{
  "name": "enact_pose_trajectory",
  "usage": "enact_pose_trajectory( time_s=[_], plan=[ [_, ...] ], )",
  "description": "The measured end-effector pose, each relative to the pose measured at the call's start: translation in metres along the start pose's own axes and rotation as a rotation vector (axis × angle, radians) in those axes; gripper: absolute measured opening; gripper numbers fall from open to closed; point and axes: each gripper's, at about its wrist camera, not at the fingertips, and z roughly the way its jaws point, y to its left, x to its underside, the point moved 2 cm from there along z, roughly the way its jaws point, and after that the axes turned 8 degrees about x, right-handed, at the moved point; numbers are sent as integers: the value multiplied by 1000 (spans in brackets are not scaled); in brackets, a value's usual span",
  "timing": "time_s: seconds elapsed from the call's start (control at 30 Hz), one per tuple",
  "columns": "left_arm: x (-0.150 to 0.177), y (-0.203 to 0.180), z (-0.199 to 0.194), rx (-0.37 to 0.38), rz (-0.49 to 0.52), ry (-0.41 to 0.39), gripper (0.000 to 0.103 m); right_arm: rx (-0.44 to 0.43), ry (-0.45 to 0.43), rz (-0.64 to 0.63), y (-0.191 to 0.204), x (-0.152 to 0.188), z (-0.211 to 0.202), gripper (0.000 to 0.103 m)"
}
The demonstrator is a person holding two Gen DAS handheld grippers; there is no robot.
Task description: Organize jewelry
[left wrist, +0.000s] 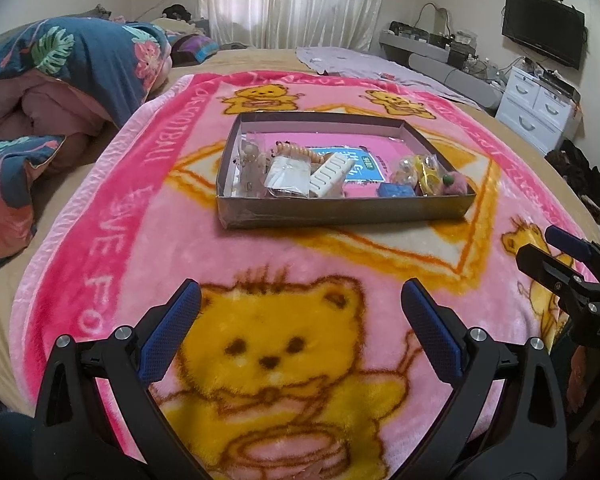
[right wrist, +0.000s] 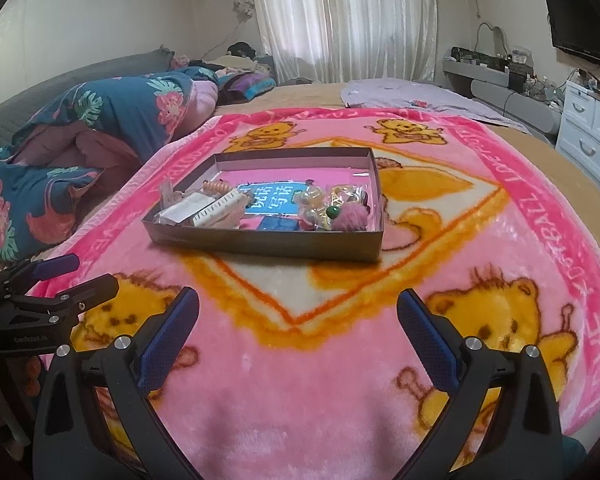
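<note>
A pink teddy-bear blanket (left wrist: 260, 248) covers the bed. At twelve o'clock from both grippers sits a shallow cardboard tray (left wrist: 340, 213) holding jewelry: a white comb (left wrist: 329, 178), blue box (left wrist: 395, 191), pink pom-pom (right wrist: 354, 216). Left gripper (left wrist: 300, 304) and right gripper (right wrist: 298, 308) hover spread wide, grasping nothing.

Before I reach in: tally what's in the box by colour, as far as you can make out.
Inside the cardboard box, what the wrist views resolve:
White or cream: 2, a packet and a ridged clip
Blue: 1, a small block
Pink: 1, a fluffy pompom
Green: 1, a bead
Total: 5. The clear bags and yellow pieces are too tangled to count.
</note>
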Motion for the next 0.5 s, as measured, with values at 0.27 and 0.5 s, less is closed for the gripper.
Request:
enact_pose_trajectory(
  time_s=[0.27, 0.5],
  plan=[
    [1, -1, 2, -2, 1, 8, 94, -1, 11, -9, 0, 3, 4, 99],
    [0, -1, 1, 4, 0, 9, 94, -1, 13, -9, 0, 3, 4, 99]
  ],
)
